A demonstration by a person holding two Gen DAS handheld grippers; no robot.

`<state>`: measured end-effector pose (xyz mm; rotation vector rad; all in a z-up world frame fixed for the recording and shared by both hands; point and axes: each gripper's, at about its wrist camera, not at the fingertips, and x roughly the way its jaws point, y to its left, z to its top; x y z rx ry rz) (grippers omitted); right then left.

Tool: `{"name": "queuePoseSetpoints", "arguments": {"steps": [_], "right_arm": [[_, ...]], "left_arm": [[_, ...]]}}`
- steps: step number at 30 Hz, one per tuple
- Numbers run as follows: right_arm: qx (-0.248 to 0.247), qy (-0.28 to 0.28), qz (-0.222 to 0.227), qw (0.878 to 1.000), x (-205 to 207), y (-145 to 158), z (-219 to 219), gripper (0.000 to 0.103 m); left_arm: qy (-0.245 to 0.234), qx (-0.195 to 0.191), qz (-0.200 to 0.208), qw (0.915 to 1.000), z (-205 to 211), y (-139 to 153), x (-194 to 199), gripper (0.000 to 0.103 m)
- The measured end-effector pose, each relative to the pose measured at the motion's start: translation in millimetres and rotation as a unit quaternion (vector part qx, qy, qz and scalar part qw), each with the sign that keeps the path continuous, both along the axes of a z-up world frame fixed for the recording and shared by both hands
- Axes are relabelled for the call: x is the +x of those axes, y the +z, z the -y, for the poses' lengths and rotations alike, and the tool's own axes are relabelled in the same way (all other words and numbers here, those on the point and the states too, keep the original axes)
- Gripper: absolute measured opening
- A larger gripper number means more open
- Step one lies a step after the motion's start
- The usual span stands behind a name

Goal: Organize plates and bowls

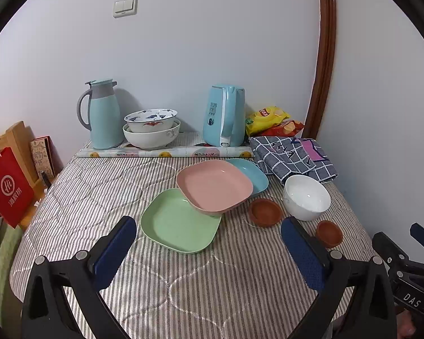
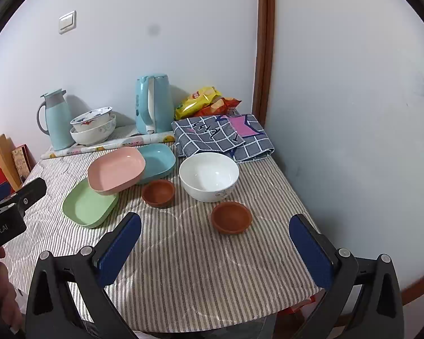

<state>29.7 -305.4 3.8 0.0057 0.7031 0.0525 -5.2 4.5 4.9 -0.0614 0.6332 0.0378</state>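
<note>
While nothing is yet gripped, the left gripper [image 1: 209, 243] hovers above the striped tablecloth [image 1: 183, 288] with its jaws spread wide and empty, aimed at the green plate [image 1: 178, 221], which lies flat nearest to it. The pink plate [image 1: 214, 186] sits tilted, one edge resting on the green plate and the other on the blue plate [image 1: 253, 175] behind it, so the three overlap rather than nest. To stack them well, a sensible first move is probably to lift the pink plate clear by its near rim, since pulling the green one from beneath would likely drag or tip the pink.

Further right, the far brown dish [image 2: 158, 193] stands just beside the blue plate, the white bowl [image 2: 209, 176] sits near the checked cloth [image 2: 220, 135], and the near brown dish [image 2: 231, 217] lies closest to the right gripper [image 2: 214, 247]. That gripper is likewise released, holding nothing, its fingers [image 2: 311, 254] straddling open cloth in front of the dish. A pinch on the near dish's rim, one finger inside and one outside, would suit nesting it into its twin; the shallow wall gives little purchase, so the grip should probably close low and square.

Against the wall, two patterned bowls [image 1: 151, 130] already sit nested between the thermos jug [image 1: 104, 115] and the electric kettle [image 1: 224, 115].
</note>
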Motion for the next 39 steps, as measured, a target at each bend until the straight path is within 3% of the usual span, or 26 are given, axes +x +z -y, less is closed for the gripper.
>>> {"name": "queuePoseSetpoints", "arguments": {"steps": [39], "right_arm": [[0.000, 0.002, 0.008, 1.000, -7, 7, -5, 0.103]], "left_arm": [[0.004, -0.002, 0.005, 1.0000, -10, -3, -7, 0.103]]}}
